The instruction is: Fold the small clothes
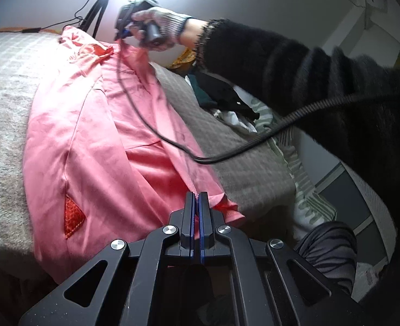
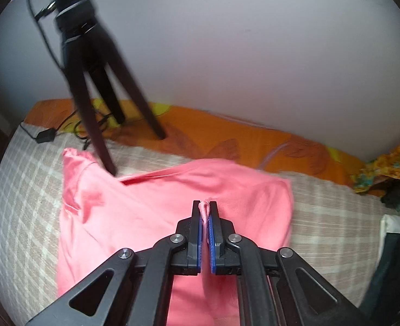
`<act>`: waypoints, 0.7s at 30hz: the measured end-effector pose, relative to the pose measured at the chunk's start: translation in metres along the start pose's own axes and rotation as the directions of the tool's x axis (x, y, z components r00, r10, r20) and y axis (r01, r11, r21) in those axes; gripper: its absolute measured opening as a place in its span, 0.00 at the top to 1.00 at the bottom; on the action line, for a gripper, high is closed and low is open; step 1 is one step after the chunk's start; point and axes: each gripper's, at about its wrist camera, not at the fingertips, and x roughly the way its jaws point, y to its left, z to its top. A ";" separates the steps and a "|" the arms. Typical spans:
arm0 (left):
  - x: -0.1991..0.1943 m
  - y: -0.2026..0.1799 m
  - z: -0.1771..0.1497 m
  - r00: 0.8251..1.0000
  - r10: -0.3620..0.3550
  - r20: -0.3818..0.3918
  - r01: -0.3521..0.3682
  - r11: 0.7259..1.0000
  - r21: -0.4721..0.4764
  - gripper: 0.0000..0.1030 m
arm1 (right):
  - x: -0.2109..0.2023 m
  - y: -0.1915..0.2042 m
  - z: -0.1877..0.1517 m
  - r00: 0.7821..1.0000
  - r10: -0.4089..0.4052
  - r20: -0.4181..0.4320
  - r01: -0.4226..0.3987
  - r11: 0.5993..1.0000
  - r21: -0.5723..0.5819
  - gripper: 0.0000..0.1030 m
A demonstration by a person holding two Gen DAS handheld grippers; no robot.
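Note:
A pink garment with orange-red patches lies spread along a beige checked blanket. My left gripper is shut on the garment's near edge, a sliver of pink cloth pinched between its pads. In the left wrist view, the right gripper, held by a gloved hand, pinches the garment's far end and lifts it. In the right wrist view, the right gripper is shut on a bunched fold of the pink garment, which drapes below over the blanket.
A black tripod stands at the garment's far corner with a cable and adapter beside it. An orange sheet runs along the wall. A pile of dark and white clothes lies to the right. A black cable crosses over the garment.

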 end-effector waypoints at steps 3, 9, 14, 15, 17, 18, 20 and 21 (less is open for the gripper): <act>-0.005 0.000 -0.003 1.000 -0.002 0.005 0.003 1.000 -0.006 0.99 | -0.013 0.012 0.000 0.995 0.094 0.040 -0.093 0.995 -0.032 0.74; -0.012 -0.004 -0.005 1.000 0.019 0.022 -0.019 1.000 0.009 0.99 | -0.067 -0.004 -0.014 0.984 0.127 0.126 -0.123 0.992 -0.035 0.57; -0.021 -0.002 -0.006 0.999 0.027 0.046 -0.027 1.000 -0.002 0.99 | -0.113 -0.029 -0.071 0.978 0.166 0.128 -0.165 0.986 -0.017 0.58; -0.020 -0.002 -0.006 0.999 0.029 0.046 -0.028 1.000 -0.002 0.99 | -0.121 -0.029 -0.089 0.979 0.166 0.121 -0.164 0.986 -0.027 0.58; -0.020 -0.004 -0.010 0.999 0.021 0.043 -0.021 1.000 -0.006 0.99 | -0.134 -0.027 -0.131 0.974 0.206 0.098 -0.203 0.978 -0.045 0.60; -0.019 -0.006 -0.012 0.999 0.020 0.042 -0.020 1.000 0.001 0.99 | -0.136 -0.026 -0.145 0.972 0.219 0.085 -0.216 0.975 -0.044 0.61; -0.018 -0.012 -0.015 0.999 0.020 0.040 -0.021 0.999 0.029 0.99 | -0.136 -0.016 -0.182 0.973 0.229 0.033 -0.227 0.972 -0.054 0.62; -0.019 -0.016 -0.017 0.999 0.020 0.044 -0.022 0.999 0.045 0.99 | -0.135 -0.011 -0.193 0.975 0.221 0.016 -0.220 0.973 -0.072 0.62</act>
